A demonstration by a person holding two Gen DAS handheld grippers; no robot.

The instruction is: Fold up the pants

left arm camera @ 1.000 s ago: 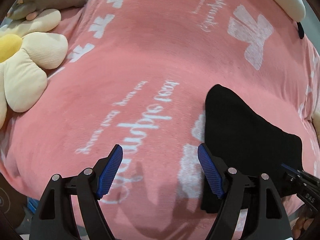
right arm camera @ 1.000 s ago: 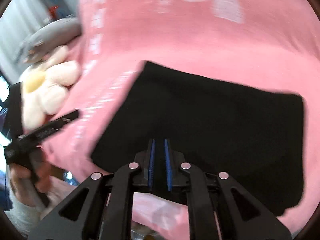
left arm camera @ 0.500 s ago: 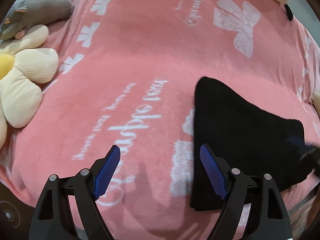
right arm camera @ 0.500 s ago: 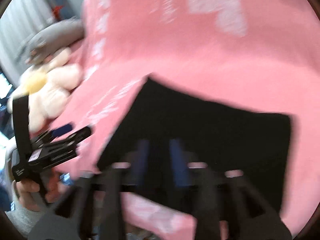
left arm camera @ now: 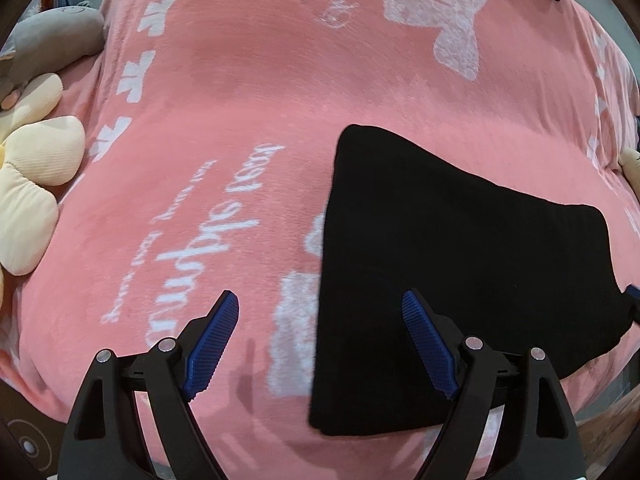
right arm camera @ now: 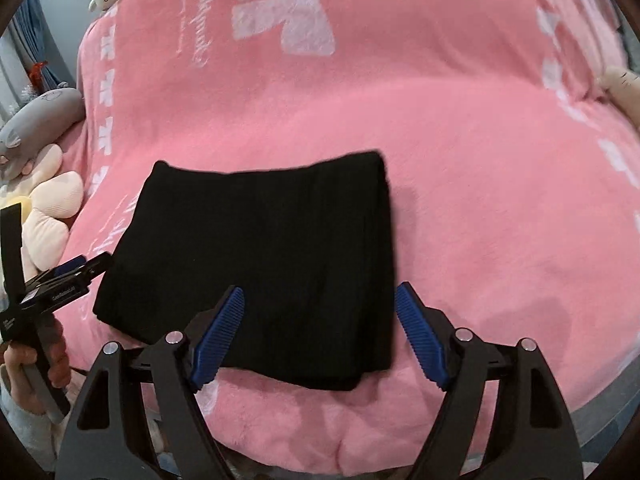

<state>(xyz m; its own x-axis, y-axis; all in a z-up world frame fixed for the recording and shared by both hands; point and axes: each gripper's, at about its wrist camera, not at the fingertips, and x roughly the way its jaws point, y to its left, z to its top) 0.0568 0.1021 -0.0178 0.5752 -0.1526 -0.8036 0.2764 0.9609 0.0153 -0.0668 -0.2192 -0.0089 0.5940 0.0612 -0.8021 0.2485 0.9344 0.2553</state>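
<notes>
Surface: pink bed blanket (right arm camera: 460,152), plush toys at its edge.
Pants (right arm camera: 264,256): black, folded into a flat rectangle, long axis crosswise.
Right tongs (right arm camera: 320,336): apart, just opened, empty, directly over near edge; nearer.
Left tongs (left arm camera: 320,344): apart, empty, straddling the pants' left edge.

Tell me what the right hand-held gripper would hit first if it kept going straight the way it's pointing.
Most likely the folded black pants: the open right hand-held gripper points down at them on the pink blanket. Depth is unclear.

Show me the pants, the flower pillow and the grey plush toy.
pants (right arm camera: 260,264): right wrist view, middle of the folded cloth.
flower pillow (left arm camera: 44,152): left wrist view, upper petal.
grey plush toy (left arm camera: 52,42): left wrist view, body.
</notes>
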